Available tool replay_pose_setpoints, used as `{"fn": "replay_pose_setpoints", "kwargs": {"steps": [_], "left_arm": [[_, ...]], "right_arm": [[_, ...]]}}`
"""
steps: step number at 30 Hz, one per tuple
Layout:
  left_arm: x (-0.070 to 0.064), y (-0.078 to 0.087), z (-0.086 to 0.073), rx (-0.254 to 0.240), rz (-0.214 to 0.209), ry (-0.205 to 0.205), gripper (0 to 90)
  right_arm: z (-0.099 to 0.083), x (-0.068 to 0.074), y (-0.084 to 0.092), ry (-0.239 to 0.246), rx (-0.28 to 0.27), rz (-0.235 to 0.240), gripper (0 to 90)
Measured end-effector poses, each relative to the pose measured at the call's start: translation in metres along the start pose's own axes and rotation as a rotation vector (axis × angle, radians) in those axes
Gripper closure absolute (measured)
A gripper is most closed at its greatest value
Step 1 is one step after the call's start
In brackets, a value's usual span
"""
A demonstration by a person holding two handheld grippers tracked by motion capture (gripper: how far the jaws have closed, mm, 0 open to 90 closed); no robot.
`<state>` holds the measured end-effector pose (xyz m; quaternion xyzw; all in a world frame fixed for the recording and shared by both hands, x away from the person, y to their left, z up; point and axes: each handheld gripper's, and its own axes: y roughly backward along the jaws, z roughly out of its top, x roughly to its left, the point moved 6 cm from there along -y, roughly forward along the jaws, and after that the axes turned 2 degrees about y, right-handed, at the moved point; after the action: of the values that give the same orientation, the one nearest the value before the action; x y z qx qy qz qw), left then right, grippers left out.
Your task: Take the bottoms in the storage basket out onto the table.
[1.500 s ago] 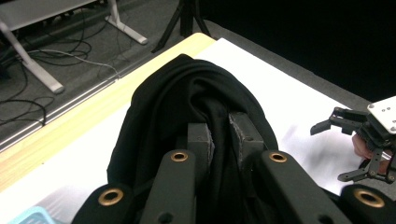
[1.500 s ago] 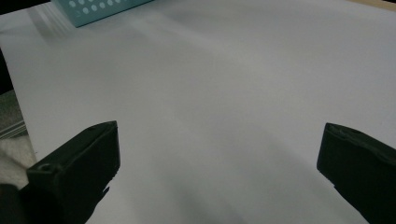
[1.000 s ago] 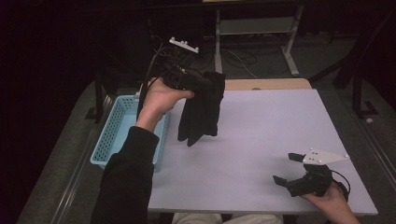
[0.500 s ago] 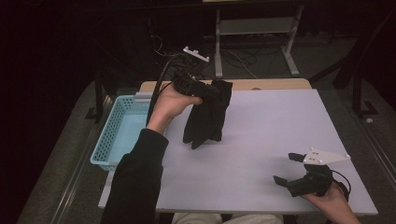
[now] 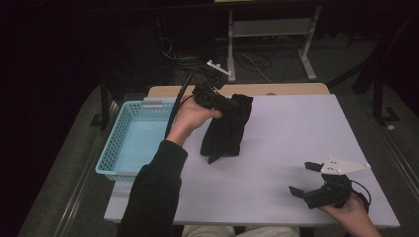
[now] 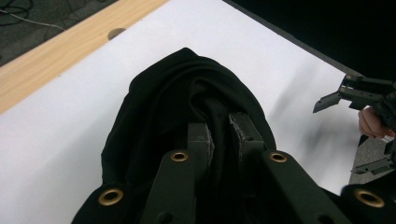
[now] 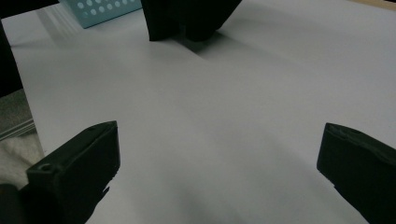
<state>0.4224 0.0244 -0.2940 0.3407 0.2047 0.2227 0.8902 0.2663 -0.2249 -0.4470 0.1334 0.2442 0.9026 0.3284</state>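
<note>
A black cloth [image 5: 226, 128] hangs over the white table [image 5: 296, 128], its lower end touching or nearly touching the tabletop. My left gripper [image 5: 232, 104] is shut on the cloth's top, held up by a hand at the table's back left. In the left gripper view the cloth [image 6: 163, 107] drapes over both jaws and is pinched between the pads [image 6: 201, 137]. My right gripper [image 5: 305, 178] rests low at the table's front right, jaws wide open with nothing between them. In the right gripper view the cloth's lower edge [image 7: 187, 18] hangs at the top.
A light blue plastic basket [image 5: 126, 140] stands at the table's left edge, beside the cloth; its corner [image 7: 100, 9] appears in the right gripper view. A wooden strip [image 5: 291, 89] runs along the table's far edge. A metal stand [image 5: 269, 34] and cables lie on the floor behind.
The left hand has carried the cloth rightward from near the basket toward the table's middle and lowered it. The right gripper has stayed where it was.
</note>
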Motion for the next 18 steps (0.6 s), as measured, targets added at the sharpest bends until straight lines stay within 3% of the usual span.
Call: {"fn": "replay_pose_setpoints", "kwargs": {"steps": [18], "left_arm": [[-0.006,-0.037,-0.009,0.011,-0.057,-0.001,80.8]], "right_arm": [[0.0,0.001,-0.001,0.004,0.003,0.007,0.0]]}}
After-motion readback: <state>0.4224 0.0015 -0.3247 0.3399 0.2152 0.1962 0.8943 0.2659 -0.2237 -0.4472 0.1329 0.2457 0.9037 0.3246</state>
